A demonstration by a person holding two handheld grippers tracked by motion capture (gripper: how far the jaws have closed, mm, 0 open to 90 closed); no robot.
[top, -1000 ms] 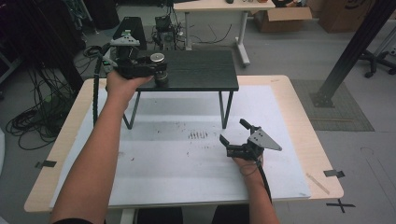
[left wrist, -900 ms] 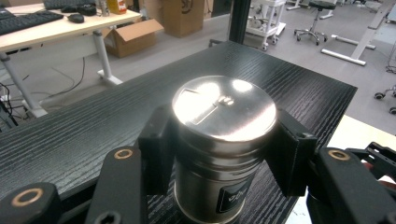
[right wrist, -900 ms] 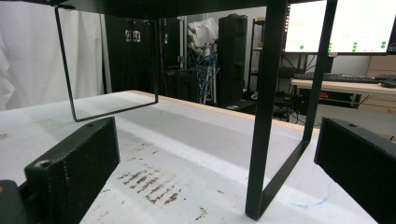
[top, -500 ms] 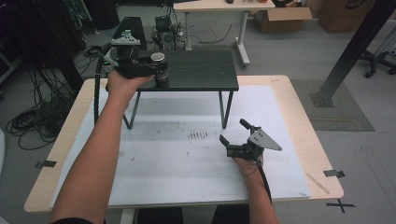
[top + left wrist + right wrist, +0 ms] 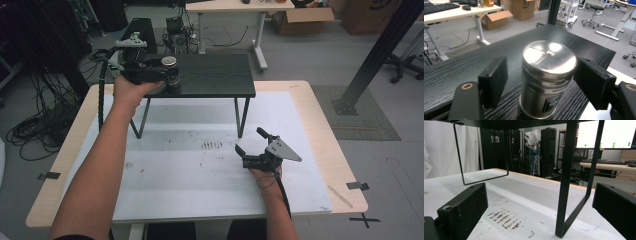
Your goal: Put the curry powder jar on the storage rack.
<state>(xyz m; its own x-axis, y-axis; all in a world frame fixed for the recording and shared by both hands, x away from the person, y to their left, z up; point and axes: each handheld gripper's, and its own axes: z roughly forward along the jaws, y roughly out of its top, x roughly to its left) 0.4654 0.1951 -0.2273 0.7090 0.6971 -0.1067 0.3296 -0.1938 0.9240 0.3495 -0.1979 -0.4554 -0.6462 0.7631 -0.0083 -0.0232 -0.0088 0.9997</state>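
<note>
A steel shaker (image 5: 547, 75) with a shiny lid stands upright on the black raised shelf (image 5: 461, 72), near the shelf's left end (image 5: 169, 64). My left gripper (image 5: 543, 86) reaches in level from the left (image 5: 172, 77). Its jaws have just been opening, and the shaker stands between the pads (image 5: 495, 82) with a clear gap at the left pad. My right gripper (image 5: 250, 140) rests on the white mat in front of the shelf. It is open, with nothing between its jaws (image 5: 536, 212).
The shelf (image 5: 215, 75) stands on thin black wire legs (image 5: 566, 182) over the white mat (image 5: 200, 170), which has a dark smudge (image 5: 212, 145) in the middle. The wooden table edge (image 5: 340, 165) runs along the right. Cables and desks lie beyond.
Both hands have stayed where they were. The left jaws look a little wider around the shaker than before.
</note>
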